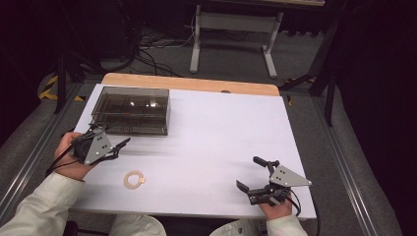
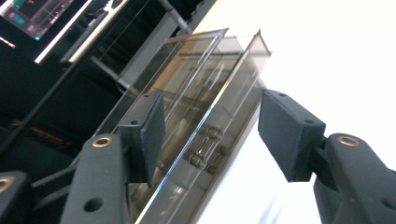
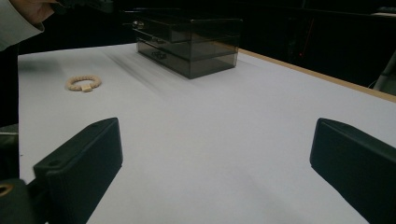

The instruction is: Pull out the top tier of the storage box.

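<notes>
Left gripper (image 1: 120,146) at the drawer box (image 1: 132,110), right gripper (image 1: 248,173) idle on the table (image 1: 211,132).

Left hand (image 1: 69,152) sits just in front of the box's near left corner, gripper held level and angled toward the box front, jaws parted with nothing between the pads. Beige ring (image 1: 134,179) lies flat, in front of the box, apart from both grippers. Right hand (image 1: 275,209) is well right of the box at the near table edge, jaws spread wide, empty.

One smoked-plastic drawer box (image 1: 131,111) stands on the surface (image 1: 221,128), and one beige beaded bracelet (image 1: 134,179) lies there. Two tongs are out: left tongs (image 1: 123,144), right tongs (image 1: 250,173).
</notes>
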The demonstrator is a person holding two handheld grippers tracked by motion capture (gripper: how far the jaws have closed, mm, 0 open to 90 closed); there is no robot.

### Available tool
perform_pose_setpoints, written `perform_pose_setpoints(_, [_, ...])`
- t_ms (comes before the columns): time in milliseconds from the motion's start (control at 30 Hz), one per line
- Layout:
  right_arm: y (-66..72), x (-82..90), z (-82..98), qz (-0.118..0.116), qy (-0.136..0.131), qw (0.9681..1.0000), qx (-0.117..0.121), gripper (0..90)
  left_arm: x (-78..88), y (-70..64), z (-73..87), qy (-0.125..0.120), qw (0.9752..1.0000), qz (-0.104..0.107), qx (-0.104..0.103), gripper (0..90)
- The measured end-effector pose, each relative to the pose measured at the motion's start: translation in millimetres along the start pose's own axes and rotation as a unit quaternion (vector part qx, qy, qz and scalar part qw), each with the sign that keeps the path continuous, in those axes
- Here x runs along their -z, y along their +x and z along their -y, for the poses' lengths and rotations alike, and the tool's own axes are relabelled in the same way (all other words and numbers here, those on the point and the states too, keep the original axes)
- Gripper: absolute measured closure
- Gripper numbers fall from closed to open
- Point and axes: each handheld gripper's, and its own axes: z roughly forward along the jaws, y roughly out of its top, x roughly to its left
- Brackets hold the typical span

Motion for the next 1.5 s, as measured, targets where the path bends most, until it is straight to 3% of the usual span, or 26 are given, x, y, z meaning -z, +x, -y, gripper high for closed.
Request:
perform_pose_setpoints(67, [-0.2,0.0,0.0,0.000,0.000,1.0000,0.000,3.0,1.5,3.5,0.1,-0.011,0.9995,0.013,0.025,40.4])
perform_pose_setpoints(100, [-0.2,-0.1,0.0,0.000,0.000,1.0000,0.000,3.1,3.1,7.9,0.6,-0.023,0.9979,0.024,0.055,37.9])
perform_pose_setpoints(167, [-0.1,0.0,0.0,0.000,0.000,1.0000,0.000,3.1,3.8,10.2,0.9,-0.027,0.9963,0.030,0.076,36.9])
perform_pose_setpoints(300, [-0.2,0.0,0.1,0.001,0.001,1.0000,0.000,3.1,7.8,21.8,2.6,-0.050,0.9853,0.057,0.153,31.9])
perform_pose_setpoints(333, [-0.2,0.0,0.1,0.000,0.001,1.0000,0.000,3.0,9.3,23.8,2.9,-0.062,0.9799,0.068,0.177,31.1])
perform_pose_setpoints(400, [-0.2,0.0,0.1,0.000,0.001,1.0000,0.000,3.0,10.2,27.0,3.2,-0.067,0.9796,0.066,0.178,29.8])
perform_pose_setpoints(433, [-0.2,-0.1,0.1,0.000,0.001,1.0000,0.000,3.0,10.3,26.9,3.2,-0.071,0.9756,0.077,0.193,26.8])
perform_pose_setpoints(467, [-0.2,-0.1,0.1,0.000,0.001,1.0000,0.000,3.0,10.7,30.7,3.8,-0.072,0.9775,0.073,0.184,26.8])
perform_pose_setpoints(500, [-0.1,-0.1,0.0,0.000,0.000,1.0000,0.000,3.0,10.5,29.6,3.8,-0.077,0.9717,0.086,0.206,25.2])
perform_pose_setpoints(567, [0.0,0.1,0.0,0.000,0.000,1.0000,0.000,3.1,10.5,31.8,4.6,-0.080,0.9668,0.096,0.223,25.1])
perform_pose_setpoints(633, [0.0,0.1,0.0,0.000,0.000,1.0000,0.000,3.1,11.0,34.0,5.4,-0.080,0.9628,0.097,0.239,26.1])
perform_pose_setpoints(767, [0.1,0.1,0.1,0.000,0.001,1.0000,0.001,3.3,9.6,39.0,6.2,-0.074,0.9591,0.104,0.253,25.9])
perform_pose_setpoints(800, [0.1,0.1,0.0,0.000,0.001,1.0000,0.001,3.4,8.3,40.7,6.7,-0.068,0.9568,0.116,0.258,26.4])
perform_pose_setpoints(833, [0.0,0.2,0.0,0.000,0.001,1.0000,0.001,3.4,5.6,44.4,9.1,-0.066,0.9449,0.154,0.281,25.9])
perform_pose_setpoints(867, [0.1,0.3,0.0,0.000,0.001,1.0000,0.001,3.4,4.7,46.4,10.5,-0.070,0.9416,0.166,0.284,24.6])
perform_pose_setpoints(933, [0.1,0.3,0.0,0.000,0.001,1.0000,0.002,3.4,4.5,47.6,11.4,-0.071,0.9396,0.173,0.287,24.4])
perform_pose_setpoints(967, [0.1,0.3,0.0,0.000,0.001,1.0000,0.002,3.4,4.4,49.0,12.1,-0.071,0.9408,0.174,0.282,23.9])
perform_pose_setpoints(1000, [0.1,0.3,0.0,0.000,0.001,1.0000,0.002,3.4,4.2,48.0,11.9,-0.072,0.9360,0.179,0.295,22.3])
perform_pose_setpoints(1100, [0.2,0.2,0.0,-0.001,0.001,1.0000,0.002,3.4,3.0,51.3,13.7,-0.073,0.9345,0.192,0.291,17.0])
perform_pose_setpoints(1200, [0.4,0.4,-0.1,-0.001,0.000,1.0000,0.002,3.4,1.6,52.6,15.1,-0.085,0.9253,0.214,0.301,14.4])
perform_pose_setpoints(1267, [0.4,0.6,-0.1,-0.001,0.000,1.0000,0.001,3.4,1.2,54.1,15.6,-0.090,0.9238,0.219,0.301,10.1])
perform_pose_setpoints(1300, [0.4,0.6,-0.1,-0.001,0.000,1.0000,0.001,3.4,0.6,54.8,16.2,-0.093,0.9203,0.226,0.305,10.1])
perform_pose_setpoints(1333, [0.1,0.7,0.0,-0.001,0.000,1.0000,-0.001,3.4,-0.8,56.2,17.5,-0.097,0.9131,0.240,0.315,9.2])
perform_pose_setpoints(1367, [-0.1,0.7,0.1,-0.001,0.000,1.0000,-0.001,3.4,-1.1,57.4,18.2,-0.096,0.9113,0.243,0.318,5.9])
perform_pose_setpoints(1400, [-0.3,0.8,0.2,-0.003,-0.001,1.0000,-0.001,3.4,-1.3,57.9,18.6,-0.098,0.9105,0.245,0.318,5.3])
perform_pose_setpoints(1500, [-0.6,0.8,0.1,-0.004,-0.002,1.0000,-0.002,3.4,0.4,61.1,18.5,-0.099,0.9170,0.244,0.300,5.5])
